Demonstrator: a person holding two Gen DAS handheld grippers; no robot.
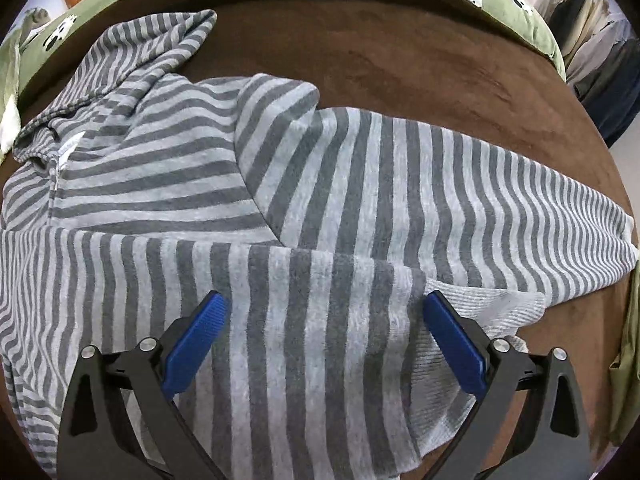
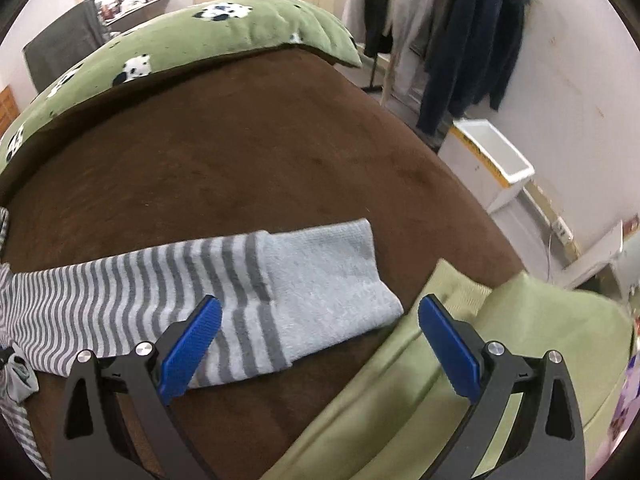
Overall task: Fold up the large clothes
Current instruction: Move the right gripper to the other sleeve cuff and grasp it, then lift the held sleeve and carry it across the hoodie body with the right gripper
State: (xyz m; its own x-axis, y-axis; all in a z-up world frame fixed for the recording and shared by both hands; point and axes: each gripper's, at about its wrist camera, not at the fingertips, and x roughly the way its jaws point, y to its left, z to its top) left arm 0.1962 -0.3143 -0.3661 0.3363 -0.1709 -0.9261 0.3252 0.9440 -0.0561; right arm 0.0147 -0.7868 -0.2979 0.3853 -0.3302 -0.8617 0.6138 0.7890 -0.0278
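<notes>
A grey-striped hoodie (image 1: 320, 208) lies spread on a brown bed cover (image 1: 400, 52). Its hood (image 1: 132, 60) is at the far left. One sleeve lies folded across the body, its ribbed cuff (image 1: 492, 304) under my left gripper (image 1: 324, 304), which is open and empty just above the cloth. The other sleeve (image 2: 168, 288) stretches right, ending in a plain grey cuff (image 2: 332, 280). My right gripper (image 2: 320, 308) is open and empty, hovering over that cuff's near edge.
A green cow-print quilt (image 2: 192, 40) borders the far side of the bed. A green pillow (image 2: 480, 360) lies at the near right. Coats (image 2: 472, 32) hang on a rack by the wall, with a white bin (image 2: 496, 148) below.
</notes>
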